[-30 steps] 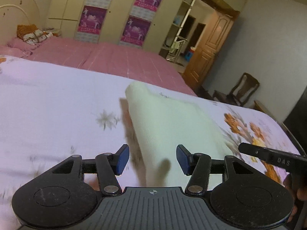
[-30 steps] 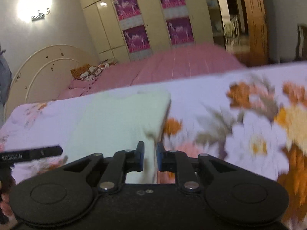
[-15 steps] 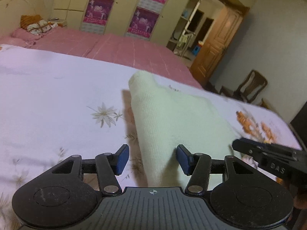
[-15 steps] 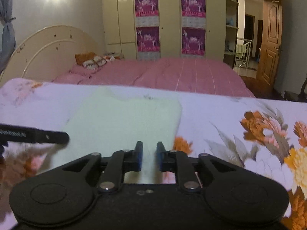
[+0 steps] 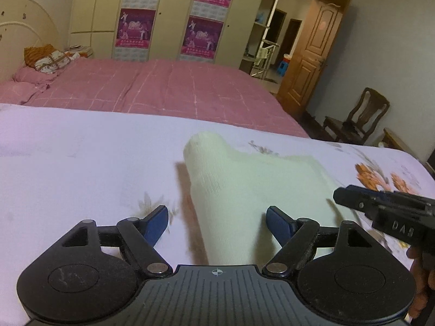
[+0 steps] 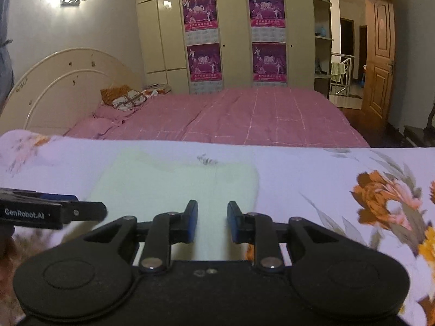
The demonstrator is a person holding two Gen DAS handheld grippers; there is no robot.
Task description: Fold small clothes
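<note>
"GenRobot.AI" on left tongs (image 6: 89, 212); "DAS" on right tongs (image 5: 350, 198)

Left hand-held gripper (image 5: 216, 218) just opened wide; right hand-held gripper (image 6: 209, 217) parting narrowly.

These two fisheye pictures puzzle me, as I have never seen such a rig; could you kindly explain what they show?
There is no robot here: a person holds a two-finger gripper in each hand, and a camera on each looks forward along its fingers. One picture is from the left gripper, the other from the right gripper, and each shows the other at its edge. Both hang over a flowered sheet where a pale green garment, folded, lies flat. Both sets of jaws have just been opening, the left wider, and neither holds anything. Behind stand a pink bed and a wardrobe.
</note>
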